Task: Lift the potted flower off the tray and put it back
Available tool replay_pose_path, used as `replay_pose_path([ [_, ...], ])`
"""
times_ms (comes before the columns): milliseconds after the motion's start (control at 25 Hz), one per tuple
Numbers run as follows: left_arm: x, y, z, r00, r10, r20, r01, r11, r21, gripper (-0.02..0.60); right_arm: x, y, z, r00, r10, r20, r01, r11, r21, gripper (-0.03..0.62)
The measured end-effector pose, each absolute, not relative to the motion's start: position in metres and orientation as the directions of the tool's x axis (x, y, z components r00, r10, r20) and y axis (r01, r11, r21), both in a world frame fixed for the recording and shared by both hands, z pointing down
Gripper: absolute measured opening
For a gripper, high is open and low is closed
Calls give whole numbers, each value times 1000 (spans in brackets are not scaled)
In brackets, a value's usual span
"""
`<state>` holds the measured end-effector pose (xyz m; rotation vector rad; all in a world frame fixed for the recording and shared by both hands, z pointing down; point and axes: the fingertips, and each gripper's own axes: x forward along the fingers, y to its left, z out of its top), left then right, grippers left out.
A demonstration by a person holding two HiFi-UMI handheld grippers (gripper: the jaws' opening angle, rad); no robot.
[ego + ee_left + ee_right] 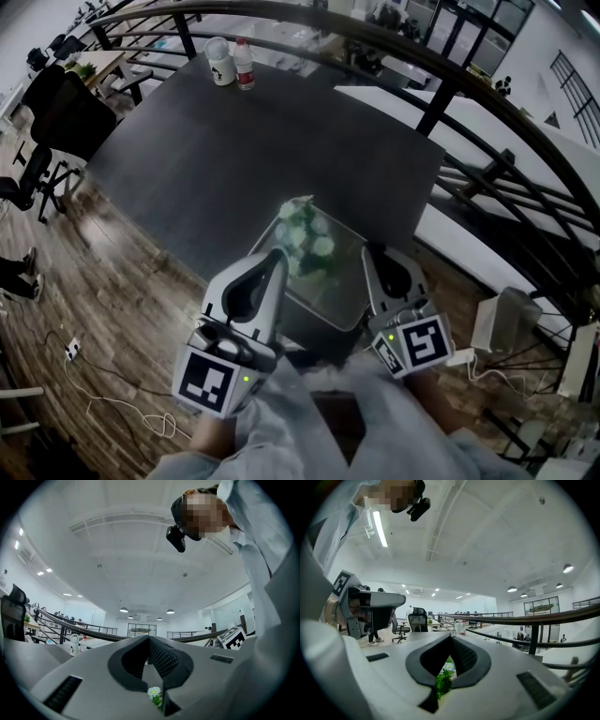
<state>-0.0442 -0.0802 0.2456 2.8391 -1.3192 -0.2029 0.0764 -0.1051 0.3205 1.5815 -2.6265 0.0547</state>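
The potted flower (307, 236), with white blooms and green leaves, stands on a glassy tray (349, 286) at the near edge of the dark table (244, 159). My left gripper (278, 255) lies at the tray's left edge, its tip beside the plant. My right gripper (373, 251) lies at the tray's right edge. Both point level with the jaws met at the tips. In the left gripper view the shut left gripper (149, 638) shows a bloom (154, 692) through the gap behind the tips. The right gripper (451, 636) shows the flowers (445, 671) the same way. I cannot tell if either pinches the tray's rim.
A white jar (220, 62) and a bottle (245, 64) stand at the table's far edge. A curved dark railing (450, 80) runs behind and to the right. Black office chairs (58, 117) stand at the left, and cables (103, 398) lie on the wooden floor.
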Motion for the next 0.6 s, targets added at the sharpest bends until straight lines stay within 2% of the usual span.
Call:
replay_pose_path([
  [600, -45, -80, 244, 636, -763, -117, -762, -645, 67, -2, 80, -104, 318, -458, -884, 90, -886, 462, 33, 3],
])
